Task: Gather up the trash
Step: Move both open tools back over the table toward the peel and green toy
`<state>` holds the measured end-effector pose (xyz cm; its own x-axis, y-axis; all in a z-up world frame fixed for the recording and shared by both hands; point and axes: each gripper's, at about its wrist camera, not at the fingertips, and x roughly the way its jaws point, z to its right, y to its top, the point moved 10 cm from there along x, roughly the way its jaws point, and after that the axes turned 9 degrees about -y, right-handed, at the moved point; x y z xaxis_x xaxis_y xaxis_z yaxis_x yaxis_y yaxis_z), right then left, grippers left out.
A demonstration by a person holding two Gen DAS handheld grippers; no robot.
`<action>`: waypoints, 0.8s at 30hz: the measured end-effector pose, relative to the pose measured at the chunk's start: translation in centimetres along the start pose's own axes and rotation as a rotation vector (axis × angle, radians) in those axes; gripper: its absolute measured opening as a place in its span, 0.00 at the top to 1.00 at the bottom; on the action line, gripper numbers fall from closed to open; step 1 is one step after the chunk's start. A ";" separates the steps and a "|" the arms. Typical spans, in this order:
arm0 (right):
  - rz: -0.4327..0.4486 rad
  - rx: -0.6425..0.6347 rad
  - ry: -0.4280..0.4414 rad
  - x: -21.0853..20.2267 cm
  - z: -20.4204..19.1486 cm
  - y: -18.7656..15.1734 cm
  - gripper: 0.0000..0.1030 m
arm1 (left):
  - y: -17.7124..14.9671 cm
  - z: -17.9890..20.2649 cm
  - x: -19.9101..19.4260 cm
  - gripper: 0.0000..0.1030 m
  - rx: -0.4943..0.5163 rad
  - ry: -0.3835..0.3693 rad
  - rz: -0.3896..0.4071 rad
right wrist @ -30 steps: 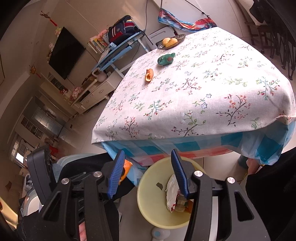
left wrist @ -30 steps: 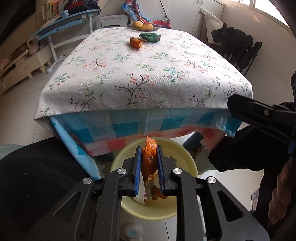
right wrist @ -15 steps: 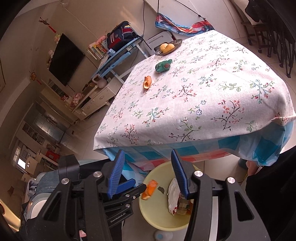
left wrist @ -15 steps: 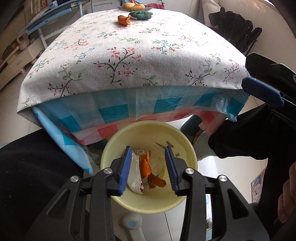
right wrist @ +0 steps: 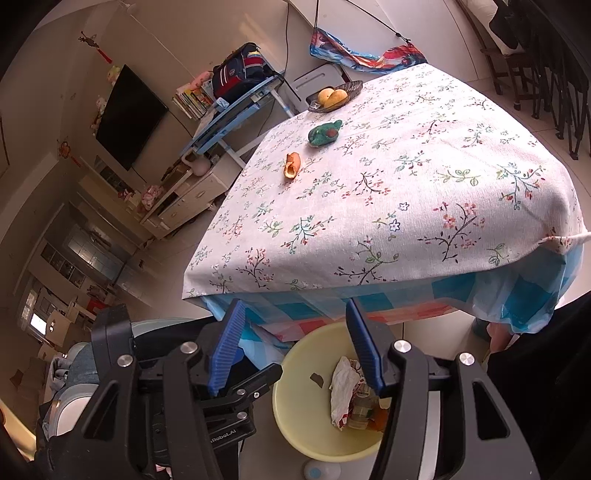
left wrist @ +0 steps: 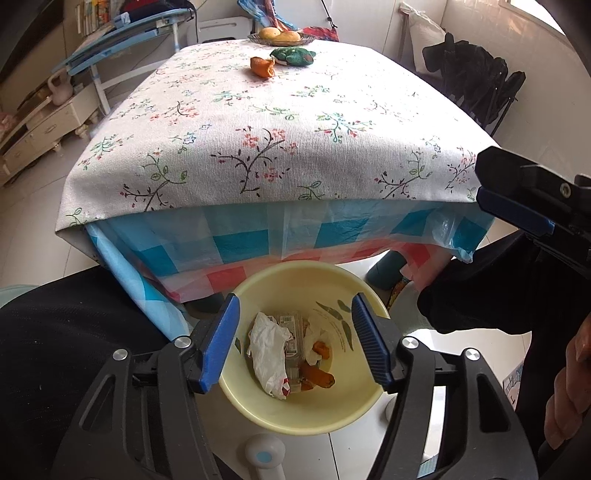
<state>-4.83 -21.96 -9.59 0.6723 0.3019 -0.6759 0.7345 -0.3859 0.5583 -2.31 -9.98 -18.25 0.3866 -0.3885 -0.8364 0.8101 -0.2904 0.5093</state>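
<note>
My left gripper (left wrist: 295, 343) hangs over the yellow bin (left wrist: 360, 408) on the floor. Its jaws are opening, with nothing between them. White wrappers (left wrist: 267, 350) and orange peel pieces (left wrist: 320, 376) lie in the bin. Another orange peel (left wrist: 263, 67) (right wrist: 291, 167) lies far back on the floral tablecloth, beside a green crumpled thing (left wrist: 293, 56) (right wrist: 325, 133). My right gripper (right wrist: 295, 347) is held above the bin (right wrist: 295, 400), jaws opening slightly and empty. One of its fingers (left wrist: 513, 214) shows at the right edge of the left wrist view.
The table (left wrist: 295, 147) stands just beyond the bin, with a checked plastic cloth hanging off its near edge. A plate of fruit (left wrist: 280, 35) sits at its far end. A person's dark sleeves flank the bin. Black chairs (left wrist: 476, 85) stand right.
My left gripper was shut on an orange peel over the bin; its jaws have spread and the peel now lies in the bin. The right gripper has stayed put.
</note>
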 end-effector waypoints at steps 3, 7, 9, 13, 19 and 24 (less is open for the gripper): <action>0.009 -0.010 -0.005 -0.1 -0.1 0.1 0.46 | 0.6 -0.1 -0.9 0.32 -0.004 0.009 0.043; 0.028 -0.040 -0.017 -0.4 -0.6 0.3 0.44 | 1.5 -0.2 -2.0 0.27 -0.011 0.017 0.106; 0.036 -0.051 -0.021 -0.4 -0.7 0.4 0.44 | 1.9 -0.4 -2.6 0.26 -0.014 0.027 0.136; 0.050 -0.063 -0.031 -0.6 -0.8 0.7 0.43 | 2.7 -0.8 -3.7 0.23 -0.024 0.045 0.188; 0.061 -0.070 -0.039 -0.5 -0.7 1.3 0.39 | 4.1 -1.2 -5.4 0.19 -0.011 0.078 0.270; 0.087 -0.089 -0.049 -0.8 -0.8 2.2 0.38 | 5.6 -2.1 -6.5 0.17 -0.021 0.091 0.318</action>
<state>-3.65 -22.40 -7.41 0.7303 0.2266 -0.6445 0.6802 -0.3295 0.6548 0.68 -7.21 -10.40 0.6582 -0.3770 -0.6516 0.6511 -0.1493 0.7441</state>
